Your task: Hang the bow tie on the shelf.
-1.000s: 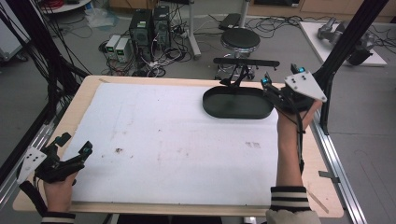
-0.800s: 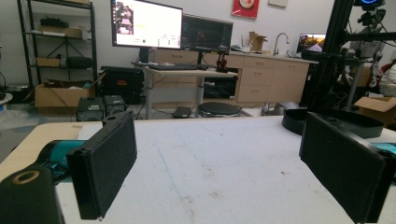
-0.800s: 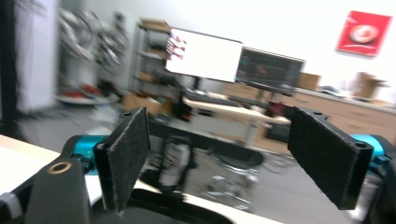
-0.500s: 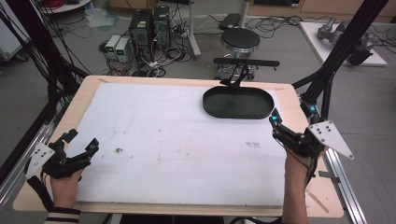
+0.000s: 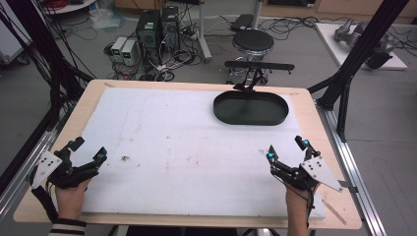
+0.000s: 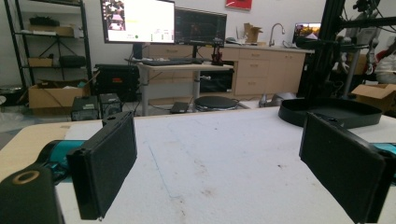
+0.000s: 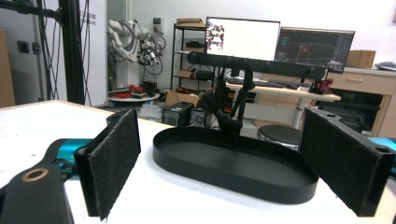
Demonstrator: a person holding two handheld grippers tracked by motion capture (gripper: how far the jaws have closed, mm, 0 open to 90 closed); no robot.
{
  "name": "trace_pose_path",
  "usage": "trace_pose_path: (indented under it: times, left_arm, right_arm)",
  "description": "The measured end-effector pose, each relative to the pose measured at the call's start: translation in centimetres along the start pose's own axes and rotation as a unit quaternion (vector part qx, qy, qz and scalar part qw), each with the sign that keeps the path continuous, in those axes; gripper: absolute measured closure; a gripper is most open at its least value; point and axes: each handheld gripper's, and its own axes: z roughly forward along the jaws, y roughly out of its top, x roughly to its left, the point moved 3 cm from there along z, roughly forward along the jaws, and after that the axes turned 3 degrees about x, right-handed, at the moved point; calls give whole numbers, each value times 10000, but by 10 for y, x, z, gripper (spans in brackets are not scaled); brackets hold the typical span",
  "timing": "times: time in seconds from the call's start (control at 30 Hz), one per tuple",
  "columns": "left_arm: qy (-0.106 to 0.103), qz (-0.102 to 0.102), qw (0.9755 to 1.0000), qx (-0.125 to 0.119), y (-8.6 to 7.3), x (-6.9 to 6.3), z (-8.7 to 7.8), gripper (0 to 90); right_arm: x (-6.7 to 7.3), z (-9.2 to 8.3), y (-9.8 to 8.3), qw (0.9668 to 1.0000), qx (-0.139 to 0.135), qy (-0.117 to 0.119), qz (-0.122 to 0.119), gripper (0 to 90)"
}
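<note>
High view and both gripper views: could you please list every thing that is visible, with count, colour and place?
tray: one, black, oval, empty, far right part of the pad.
pad: one, white, stained, covers most of the table.
table: one, light wood, under the pad.
bracket: one, black, just behind the tray.
stool: one, black seat, on the floor beyond the table.
computer cases: two, dark, on the floor, far left.
monitors: two, lit, on a desk in the background.
left gripper: one, black, near left corner, fingers open, nothing between.
right gripper: one, black, near right edge, fingers open, nothing between.
</note>
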Motion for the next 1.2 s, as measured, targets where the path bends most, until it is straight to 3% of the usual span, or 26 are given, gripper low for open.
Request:
trace_pose_path:
  times: [0.27,1.2]
  left_arm:
    - [0,41,10000,29,-1,-2,1,116]
    - [-15,-4,9999,157,-8,-4,3,116]
  right_arm:
    - [0,-3,-9,9996,-16,-106,243,123]
    - [-6,-10,-11,9996,61,-150,232,123]
